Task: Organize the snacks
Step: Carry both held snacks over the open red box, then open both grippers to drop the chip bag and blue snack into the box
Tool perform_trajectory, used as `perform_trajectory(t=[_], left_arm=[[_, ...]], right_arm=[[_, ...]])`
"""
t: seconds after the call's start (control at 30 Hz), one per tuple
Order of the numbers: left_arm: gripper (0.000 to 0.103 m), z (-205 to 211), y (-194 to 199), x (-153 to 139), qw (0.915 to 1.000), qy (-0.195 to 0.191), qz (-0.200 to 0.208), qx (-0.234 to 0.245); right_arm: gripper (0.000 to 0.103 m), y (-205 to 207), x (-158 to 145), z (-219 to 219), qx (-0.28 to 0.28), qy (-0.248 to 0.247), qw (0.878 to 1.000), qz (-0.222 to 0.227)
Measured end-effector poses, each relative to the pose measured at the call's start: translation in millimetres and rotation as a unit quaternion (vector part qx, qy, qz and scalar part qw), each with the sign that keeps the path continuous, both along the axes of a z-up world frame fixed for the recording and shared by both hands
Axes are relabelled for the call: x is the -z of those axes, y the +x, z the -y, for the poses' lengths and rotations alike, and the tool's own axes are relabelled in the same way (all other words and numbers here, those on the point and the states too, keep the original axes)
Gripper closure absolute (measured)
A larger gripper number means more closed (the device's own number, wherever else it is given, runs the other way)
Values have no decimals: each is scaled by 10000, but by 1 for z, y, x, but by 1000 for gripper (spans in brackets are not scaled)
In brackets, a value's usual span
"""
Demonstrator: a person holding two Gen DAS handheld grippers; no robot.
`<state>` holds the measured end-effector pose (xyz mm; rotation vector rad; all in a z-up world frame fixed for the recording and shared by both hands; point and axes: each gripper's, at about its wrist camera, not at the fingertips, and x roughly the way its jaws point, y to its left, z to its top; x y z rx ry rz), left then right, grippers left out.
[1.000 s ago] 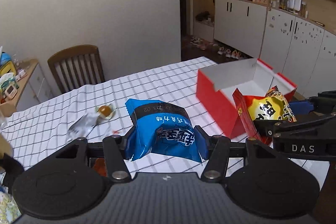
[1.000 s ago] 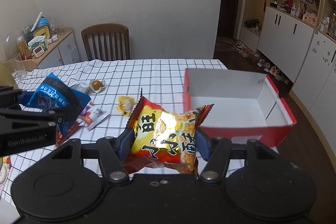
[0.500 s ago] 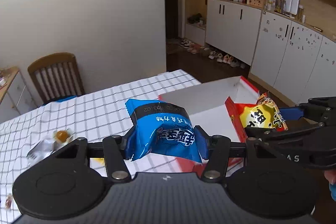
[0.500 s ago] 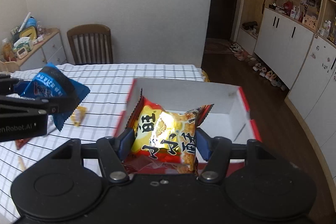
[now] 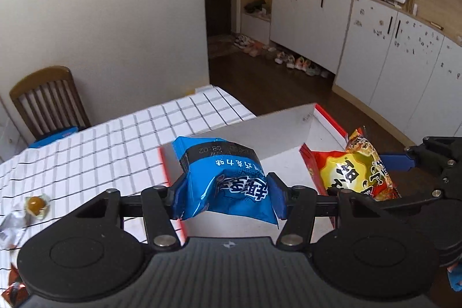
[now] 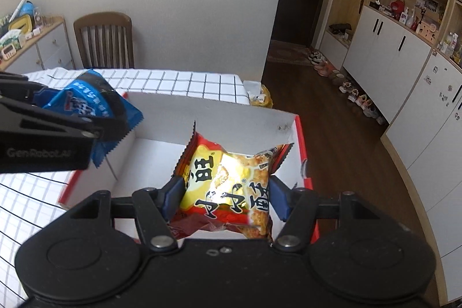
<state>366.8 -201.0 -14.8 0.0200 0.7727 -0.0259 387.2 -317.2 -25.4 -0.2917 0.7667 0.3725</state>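
L tool was clamped on a blue snack bag, fingers pressing it from both sides, bag sticking out ahead of the tool w/ its black band at the far end. R tool gripped a yellow-and-red snack bag the same way, crinkled foil bulging between the blue pads.

Both bags hung above the open box, red outside, white inside. Seen from the R tool, the box sat right under and ahead of it, yellow-and-red bag over the R part of the box floor; L tool came in from the L side w/ the blue bag over the box's near-L corner. Seen from the L tool, the box's white wall stood just ahead, and the R tool w/ its bag was close by on the R, not touching the blue one.

Box rested on a tabletop w/ a white cloth in black grid. To the L of the L tool, on the cloth: an orange sweet in clear wrap and a silvery wrapper just beside it. A wooden chair stood past the far edge of the tabletop. White cabinets ran along the R, w/ shoes lined up on the floor below them.
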Motion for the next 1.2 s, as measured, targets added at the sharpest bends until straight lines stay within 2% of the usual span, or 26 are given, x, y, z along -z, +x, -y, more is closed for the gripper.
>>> perform_trajectory(t=[0.33,0.57,0.93,1.03,1.2], left_arm=[[47,12,45,47,9959,-134,-890,-27],[47,8,71,74,9873,-527,-1481,-241],[47,16,84,102,9810,-343,-1895,-232],[40,20,85,106,9808,-266,-1922,-179],[35,22,84,105,9817,-225,-1879,-212]], right_arm=[[41,31,29,2,-188,-162,9983,-532],[41,46,47,3,-267,-296,9960,-800],[36,59,65,4,-327,-463,9942,-912],[34,57,66,3,-387,-578,9942,-817],[27,55,62,5,-452,-565,9950,-688]])
